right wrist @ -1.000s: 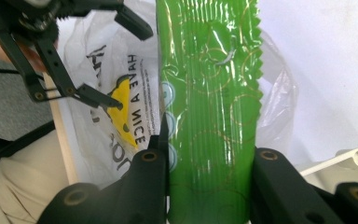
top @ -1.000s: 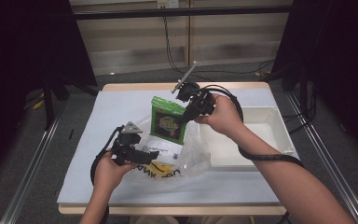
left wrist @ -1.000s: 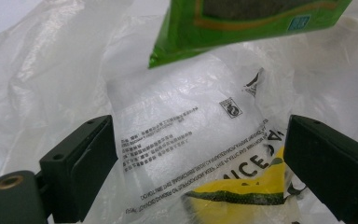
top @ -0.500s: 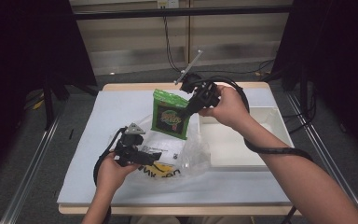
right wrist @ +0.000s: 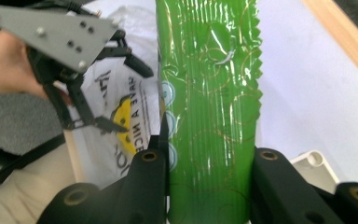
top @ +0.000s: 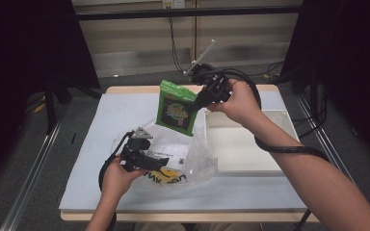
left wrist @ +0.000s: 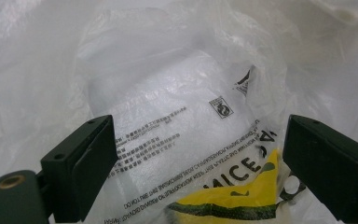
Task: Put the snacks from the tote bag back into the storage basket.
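**Green packet held aloft above the open bag**

While the left gripper [top: 160, 162] sits low at the near left of the table [top: 101, 125], its jaws stand wide apart over the clear plastic bag [top: 192, 159]; from the left gripper view the pads rest either side of crinkled film with black print and a yellow patch [left wrist: 233, 198], and nothing is pinched between them; the left hand [top: 118, 175] wraps the gripper body, cable looping down beside it. Just to the right lies the white tray [top: 250, 149], sitting on the pale mat at the right half of the table, right beside the bag's edge. Farther back and higher, the right gripper [top: 200, 102] is clamped on the green snack packet [top: 176, 108]; the right gripper view has the two black jaws pressed on either side of the glossy green wrapper [right wrist: 209, 116], serrated edge on show; the packet hangs tilted in the air above the bag's far side, clear of the table, with the right hand [top: 238, 101] raised over the far edge of the tray.
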{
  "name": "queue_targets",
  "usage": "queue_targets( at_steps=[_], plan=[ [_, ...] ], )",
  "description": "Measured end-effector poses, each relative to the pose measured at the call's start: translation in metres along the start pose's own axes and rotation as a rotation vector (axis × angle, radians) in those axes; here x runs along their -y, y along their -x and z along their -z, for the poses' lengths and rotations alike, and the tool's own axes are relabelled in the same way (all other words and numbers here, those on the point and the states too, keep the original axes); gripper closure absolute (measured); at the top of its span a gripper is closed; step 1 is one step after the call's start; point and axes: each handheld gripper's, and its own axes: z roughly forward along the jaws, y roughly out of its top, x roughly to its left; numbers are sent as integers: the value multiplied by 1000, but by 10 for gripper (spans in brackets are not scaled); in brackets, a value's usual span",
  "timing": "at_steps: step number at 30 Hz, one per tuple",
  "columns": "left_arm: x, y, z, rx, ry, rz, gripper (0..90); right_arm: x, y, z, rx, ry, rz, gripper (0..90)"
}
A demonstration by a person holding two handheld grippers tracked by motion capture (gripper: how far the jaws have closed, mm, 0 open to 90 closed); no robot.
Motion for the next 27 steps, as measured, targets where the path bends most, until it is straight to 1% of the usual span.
queue_targets(
  at_steps=[1,2,3,4,5,8,9,10,12,15,16,17,19,21,23,27],
  plan=[
    [0,0,1,-3,-6,-1,99,-1,1,-1,4,9,0,749],
    [0,0,1,-2,-5,-1,99,-2,1,-2,9,8,-6,749],
    [1,0,0,4,0,5,99,-2,1,-3,12,4,-3,749],
    [1,0,1,7,-5,1,98,-3,1,-4,13,0,-2,749],
    [1,-2,2,3,-21,-19,99,-2,2,-5,14,-3,-4,749],
    [2,-2,1,13,-23,-14,99,0,5,-2,13,-14,2,749],
    [2,-2,1,9,-17,-6,98,1,6,0,13,-18,-3,749],
    [2,-2,1,5,-27,-19,98,3,7,3,11,-16,-1,749],
    [1,-2,1,1,-31,-25,98,5,10,9,7,-21,-1,749],
    [1,-1,1,13,-21,-22,98,9,14,18,13,-27,2,748],
    [0,-1,1,7,-19,-26,98,11,16,21,18,-28,6,748],
    [0,-1,1,8,-27,-26,98,13,17,23,18,-32,6,748],
    [0,0,0,5,-16,-27,98,16,20,28,18,-33,4,748],
    [0,-1,-1,14,-20,-26,99,19,23,33,17,-33,2,748],
    [0,-1,-1,12,-22,-27,98,22,24,36,15,-39,2,748],
    [0,0,-1,8,-25,-27,98,27,27,43,16,-53,14,748]
  ],
)
